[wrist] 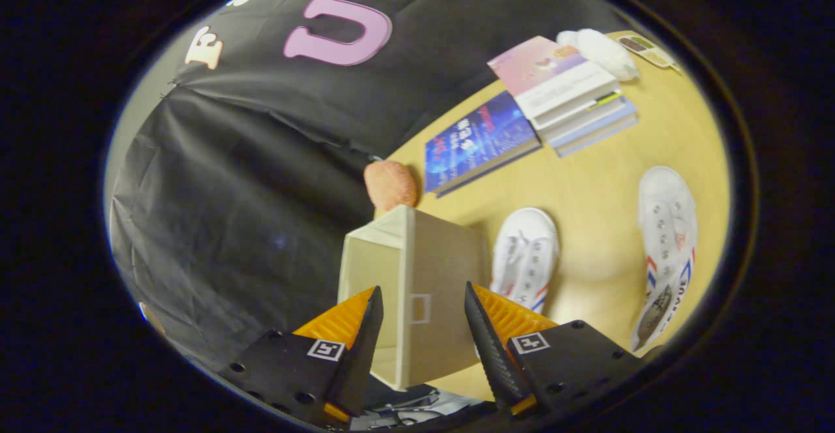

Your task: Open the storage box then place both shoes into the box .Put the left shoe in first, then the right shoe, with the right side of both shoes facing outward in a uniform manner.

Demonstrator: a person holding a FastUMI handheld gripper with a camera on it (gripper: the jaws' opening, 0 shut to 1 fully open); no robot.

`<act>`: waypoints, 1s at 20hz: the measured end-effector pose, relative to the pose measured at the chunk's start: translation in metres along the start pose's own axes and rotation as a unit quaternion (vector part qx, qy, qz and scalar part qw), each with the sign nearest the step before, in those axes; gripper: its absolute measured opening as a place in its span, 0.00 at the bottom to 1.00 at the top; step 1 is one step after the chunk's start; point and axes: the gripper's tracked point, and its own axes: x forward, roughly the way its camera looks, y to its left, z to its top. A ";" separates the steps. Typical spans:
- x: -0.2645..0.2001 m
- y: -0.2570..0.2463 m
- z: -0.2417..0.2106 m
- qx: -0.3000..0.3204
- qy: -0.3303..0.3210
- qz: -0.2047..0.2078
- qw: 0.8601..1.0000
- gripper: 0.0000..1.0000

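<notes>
A beige fabric storage box (443,250) stands on the yellow table (593,192), close to the booth's black cloth wall. Its near face carries a small square pull tab (421,309). My gripper (423,289) is open, its fingers spread to either side of that tab and a little short of the face, with nothing held. One white lace-up shoe (525,253) lies right beside the box, partly behind one finger. A second white shoe (665,237), with red and blue stripes on its side, lies farther out on the table.
Beyond the box lie a blue book (479,139) and a stack of books (567,94). A fuzzy pinkish ball (390,184) sits at the table's edge behind the box. A white plush (600,51) and a card (646,48) lie at the far end.
</notes>
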 end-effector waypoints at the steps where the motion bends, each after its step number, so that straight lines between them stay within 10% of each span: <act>1: 0.004 -0.016 -0.006 -0.002 0.006 -0.023 1.000 0.77; 8: 0.028 -0.087 -0.045 -0.069 0.057 -0.134 0.987 0.78; 20: 0.061 -0.108 -0.067 -0.065 0.093 -0.188 0.976 0.76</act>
